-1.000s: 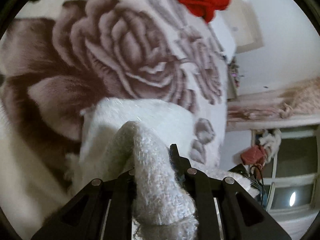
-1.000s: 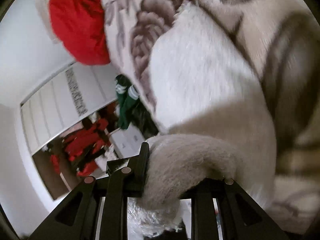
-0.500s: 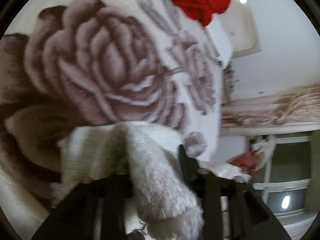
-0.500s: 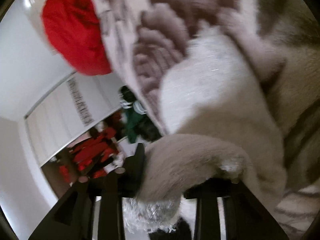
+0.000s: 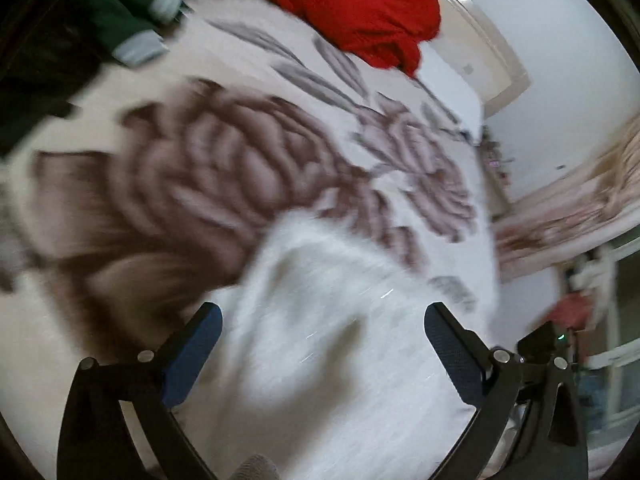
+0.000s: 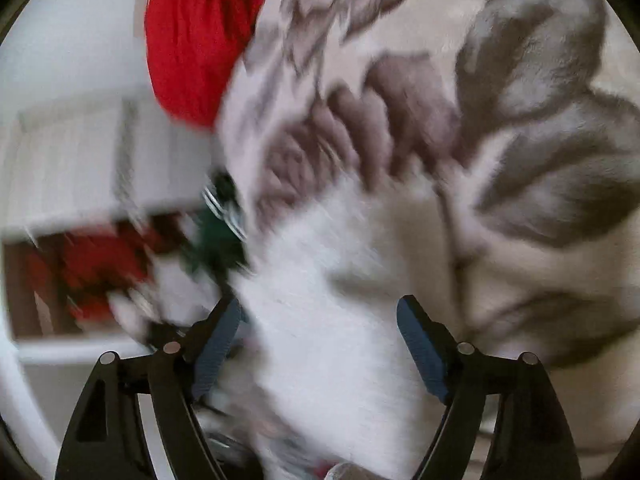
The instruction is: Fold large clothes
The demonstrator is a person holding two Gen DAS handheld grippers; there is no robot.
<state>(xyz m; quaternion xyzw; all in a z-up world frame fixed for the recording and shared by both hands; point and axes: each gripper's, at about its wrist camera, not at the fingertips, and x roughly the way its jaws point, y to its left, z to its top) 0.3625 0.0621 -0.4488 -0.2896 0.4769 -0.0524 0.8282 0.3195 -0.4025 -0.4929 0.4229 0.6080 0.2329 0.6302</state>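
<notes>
We see a fluffy white garment [image 5: 336, 320] lying on the rose-patterned blanket [image 5: 208, 168]; our left tool [image 5: 322, 320] and right tool [image 6: 318, 316] are both opening, pads clear of the fabric between them; a red bundle [image 5: 352, 4] lies beyond.

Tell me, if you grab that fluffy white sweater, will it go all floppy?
Probably floppy: the sweater lies slumped in soft folds on the blanket. Its fuzzy surface suggests it grips rather than slips. It looks bulky, so likely light for its size, though that's a guess.
</notes>
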